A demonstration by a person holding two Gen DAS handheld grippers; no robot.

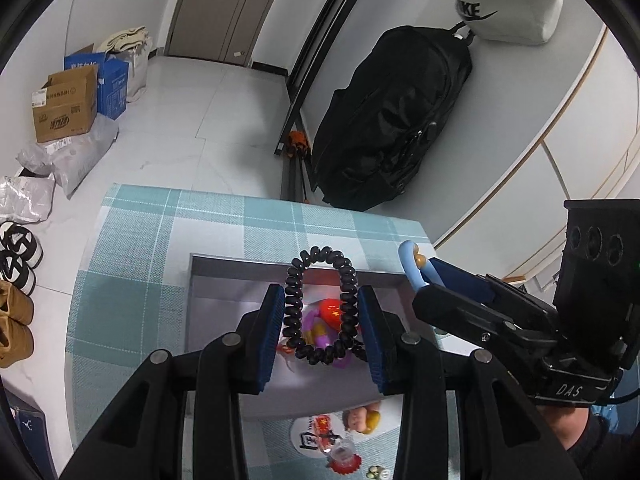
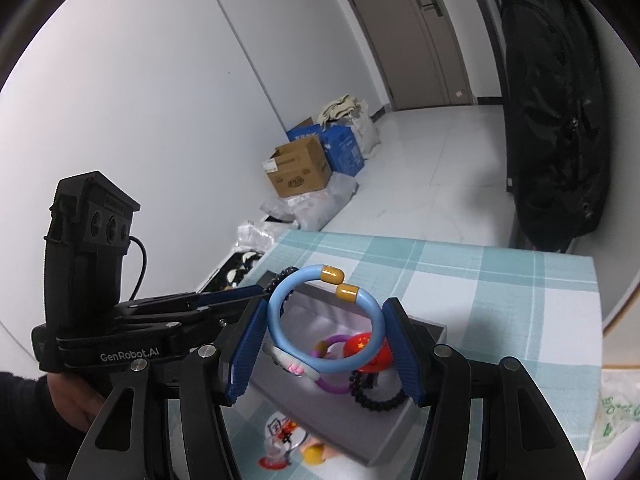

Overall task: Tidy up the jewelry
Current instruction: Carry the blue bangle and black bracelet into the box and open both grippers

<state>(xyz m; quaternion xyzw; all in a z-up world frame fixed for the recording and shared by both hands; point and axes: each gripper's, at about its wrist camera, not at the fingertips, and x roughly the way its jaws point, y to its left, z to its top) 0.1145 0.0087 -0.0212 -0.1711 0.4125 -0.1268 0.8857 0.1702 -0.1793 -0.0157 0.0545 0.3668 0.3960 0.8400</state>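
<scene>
Over the grey box on the checked tablecloth, the left gripper pinches a black spiral coil bracelet, stretched into an upright oval. Just right, the right gripper clamps a pale-blue open bangle with two mustard end caps, above the box's far edge.

Even cool indoor light, soft shadows, strong fisheye bending, dark vignetted corners

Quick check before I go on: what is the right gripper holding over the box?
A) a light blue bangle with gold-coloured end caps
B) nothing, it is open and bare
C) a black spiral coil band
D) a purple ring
A: the right gripper is clamped on the light blue bangle; the black coil band sits in the left gripper.
</scene>
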